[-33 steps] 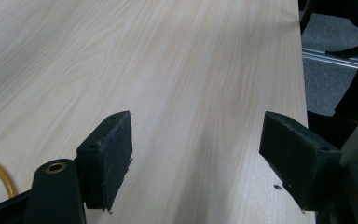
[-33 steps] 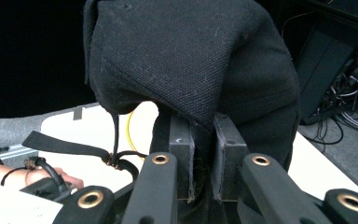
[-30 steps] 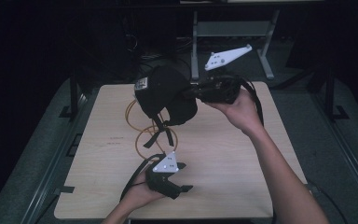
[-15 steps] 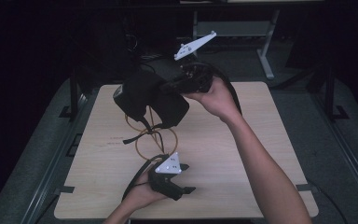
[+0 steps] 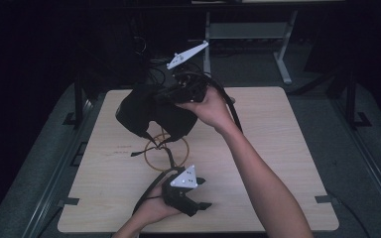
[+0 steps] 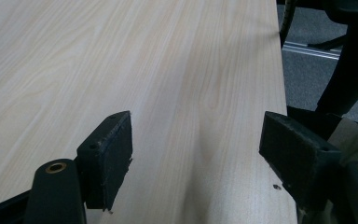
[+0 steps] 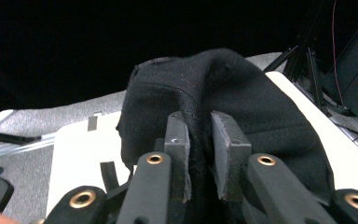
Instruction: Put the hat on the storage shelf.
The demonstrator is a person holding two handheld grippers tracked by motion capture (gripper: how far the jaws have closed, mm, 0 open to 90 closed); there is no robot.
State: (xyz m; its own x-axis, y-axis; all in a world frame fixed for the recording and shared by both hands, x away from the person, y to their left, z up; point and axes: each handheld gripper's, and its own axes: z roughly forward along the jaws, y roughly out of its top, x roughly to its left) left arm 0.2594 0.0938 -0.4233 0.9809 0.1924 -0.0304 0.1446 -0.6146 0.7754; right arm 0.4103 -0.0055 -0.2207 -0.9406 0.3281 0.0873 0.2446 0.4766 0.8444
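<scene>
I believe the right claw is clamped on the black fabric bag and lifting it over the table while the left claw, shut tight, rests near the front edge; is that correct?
Not quite: the left claw is open, not shut. The left gripper view shows its jaws standing wide apart over the bare table. The rest holds: the right claw is clamped on the black fabric bag, held above the table in the high view.

Black bag, light wood worktop

The cloth bag [image 5: 151,111] is all black. The worktop [image 5: 287,148] is pale wood with thin stripes. A tan ring [image 5: 166,153] lies under the bag.
</scene>
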